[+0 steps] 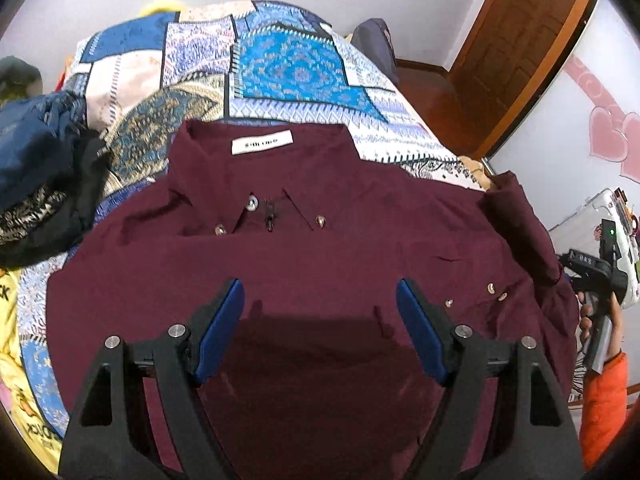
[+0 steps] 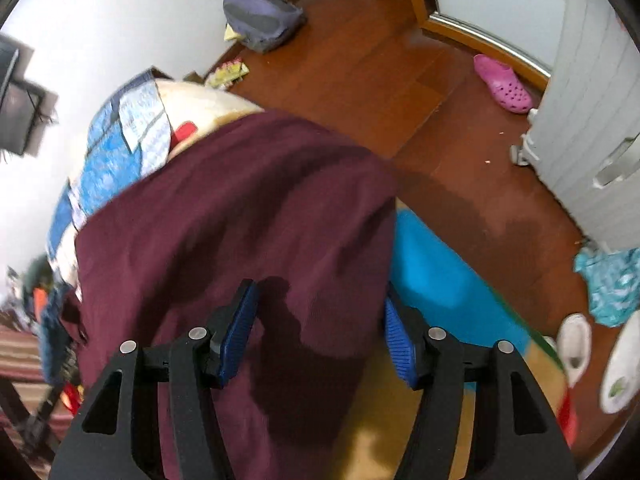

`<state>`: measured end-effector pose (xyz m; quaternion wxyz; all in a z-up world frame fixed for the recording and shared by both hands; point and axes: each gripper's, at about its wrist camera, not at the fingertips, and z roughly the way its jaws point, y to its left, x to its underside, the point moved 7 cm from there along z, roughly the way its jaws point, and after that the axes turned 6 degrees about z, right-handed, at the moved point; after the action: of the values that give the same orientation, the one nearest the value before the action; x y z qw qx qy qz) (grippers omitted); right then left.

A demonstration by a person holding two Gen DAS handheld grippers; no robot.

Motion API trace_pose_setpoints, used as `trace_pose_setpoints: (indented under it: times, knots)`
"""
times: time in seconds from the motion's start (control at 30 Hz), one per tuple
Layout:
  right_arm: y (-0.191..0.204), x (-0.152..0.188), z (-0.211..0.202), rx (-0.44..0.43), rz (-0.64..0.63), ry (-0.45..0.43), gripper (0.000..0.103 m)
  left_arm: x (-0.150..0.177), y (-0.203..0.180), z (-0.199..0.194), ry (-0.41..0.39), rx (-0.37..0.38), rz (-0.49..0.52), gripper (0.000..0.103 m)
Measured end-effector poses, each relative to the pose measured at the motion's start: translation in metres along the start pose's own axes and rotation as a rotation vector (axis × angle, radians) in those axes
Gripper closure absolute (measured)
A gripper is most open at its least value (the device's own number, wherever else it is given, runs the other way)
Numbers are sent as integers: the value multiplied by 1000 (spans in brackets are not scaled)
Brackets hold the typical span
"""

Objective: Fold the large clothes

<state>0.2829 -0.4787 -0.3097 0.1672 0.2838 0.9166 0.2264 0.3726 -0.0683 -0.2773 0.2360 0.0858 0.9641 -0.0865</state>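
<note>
1. On the bed, the shirt lay front-up across the quilt, its collar at 12 o'clock from my left gripper and its white label showing inside the neck.
2. My left gripper hung over the shirt's chest with its blue pads set wide apart and nothing between them; whether they touched the cloth I could not tell.
3. Small metal buttons sat at the collar points, and more dotted the cuff at 2 o'clock of the left gripper.
4. At 3 o'clock in the left view, my right hand held the other tool just beside the shirt's sleeve edge.
5. At 9 o'clock in that view, a dark heap of clothes rested on the quilt near the shirt's shoulder.
6. My right gripper was also spread wide and gripped nothing; the left pad stood over the maroon cloth, and the right pad sat at the shirt's edge.
7. In the right view, the shirt hung over the bed's side, the picture blurred.
8. On the wooden floor, a pink clog lay at 1 o'clock and a grey bag at 11 o'clock, both well apart from the shirt.
</note>
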Motion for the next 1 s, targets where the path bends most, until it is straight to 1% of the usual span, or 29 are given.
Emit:
trace_pose_setpoints:
  times: [0.03, 0.07, 0.13, 0.2, 0.27, 0.3, 0.37, 0.43, 0.53, 0.63, 0.73, 0.8, 0.83, 0.93, 1.0]
  knots:
    - [0, -3, 2, -6, 13, -3, 45, 1, 0, 2, 5, 1, -2, 26]
    - [0, -5, 3, -16, 36, -8, 47, 2, 0, 3, 7, 0, -3, 26]
    - [1, -10, 4, -14, 58, -28, 57, 4, 0, 4, 10, -1, -2, 26]
    - [4, -13, 2, 1, 54, -42, 82, 5, 0, 3, 6, -3, 4, 26]
    - [10, -15, -3, 9, 30, -62, 92, 5, -1, 0, -4, -10, 15, 26]
    - [16, -16, -9, 7, 6, -84, 94, 5, -1, -2, -11, -13, 21, 26]
    - [29, -15, -27, 11, -52, -145, 95, 5, -1, -6, -22, -18, 30, 26]
    - [44, -15, -43, -6, -99, -187, 96, 5, 0, -10, -31, -17, 32, 26]
    - [79, -9, -78, -46, -189, -254, 96, 4, 2, -18, -49, -14, 30, 26]
    - [118, 2, -103, -98, -281, -296, 96, 5, 6, -28, -71, -12, 24, 26]
    - [150, 18, -118, -148, -369, -318, 96, 7, 10, -39, -95, -15, 25, 26]
    - [177, 37, -124, -178, -449, -327, 96, 8, 12, -46, -110, -24, 34, 26]
    - [184, 43, -125, -188, -470, -324, 96, 9, 13, -50, -118, -30, 41, 26]
    - [207, 74, -116, -212, -544, -275, 96, 12, 16, -58, -135, -41, 59, 26]
    - [214, 90, -107, -221, -570, -245, 96, 15, 18, -64, -149, -49, 78, 26]
